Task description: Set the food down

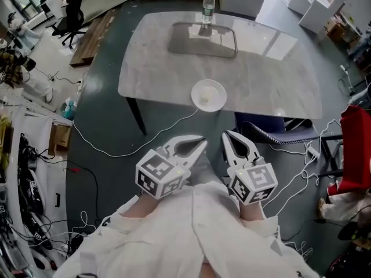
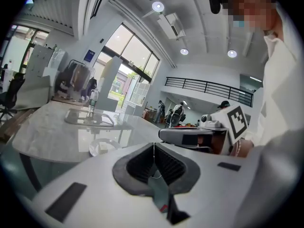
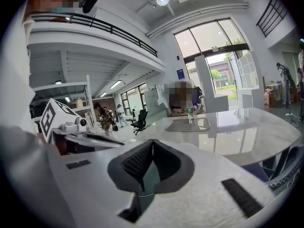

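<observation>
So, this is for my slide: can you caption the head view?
Left gripper and right gripper, both shut and empty, face a table holding plate, tray and bottle.

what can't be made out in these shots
Head view: whatever lies on the white plate is too small to name.
Head view: the label on the bottle is too small to read.
Head view: the blue chair is mostly hidden under the table.

Plate at table near edge — tray behind it, bottle at tray's far rim.
</observation>
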### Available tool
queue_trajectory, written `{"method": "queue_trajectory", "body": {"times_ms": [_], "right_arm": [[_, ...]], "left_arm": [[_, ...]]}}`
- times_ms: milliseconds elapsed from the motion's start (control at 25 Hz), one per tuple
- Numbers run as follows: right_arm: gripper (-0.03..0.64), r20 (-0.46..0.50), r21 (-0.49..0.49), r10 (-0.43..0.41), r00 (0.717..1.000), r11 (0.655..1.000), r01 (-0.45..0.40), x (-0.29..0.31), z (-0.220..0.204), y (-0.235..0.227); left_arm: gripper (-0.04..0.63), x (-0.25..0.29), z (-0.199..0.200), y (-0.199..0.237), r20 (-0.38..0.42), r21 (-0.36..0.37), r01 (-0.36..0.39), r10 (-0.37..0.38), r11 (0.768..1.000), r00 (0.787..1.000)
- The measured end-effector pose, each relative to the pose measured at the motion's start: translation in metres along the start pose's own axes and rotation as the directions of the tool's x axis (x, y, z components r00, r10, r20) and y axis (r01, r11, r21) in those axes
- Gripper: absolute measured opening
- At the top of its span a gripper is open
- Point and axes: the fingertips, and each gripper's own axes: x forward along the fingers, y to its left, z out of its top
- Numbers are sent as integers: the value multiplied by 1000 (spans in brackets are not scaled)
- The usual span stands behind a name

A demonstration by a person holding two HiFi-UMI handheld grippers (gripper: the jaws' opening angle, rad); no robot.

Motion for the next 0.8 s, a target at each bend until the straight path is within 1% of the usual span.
{"method": "queue_trajectory", "body": {"times_ms": [280,400,640,800], "right_arm": [[3,-45,-21,50,998,998,-51,57,29,-42],[3,-37,-29,73,997,997,-75,79,44,-62],[3,-37,-48,103,994,993,-105,114,67,-99],[3,-47,-65,125,991,990,-128,128,73,-119]], "left_arm": [[17,51,47,53,24,-27,-26,26,999,999],[17,71,64,77,32,-30,-45,46,999,998],[17,105,88,110,39,-39,-76,78,996,996],[17,127,97,123,43,-42,-91,92,995,995]]}}
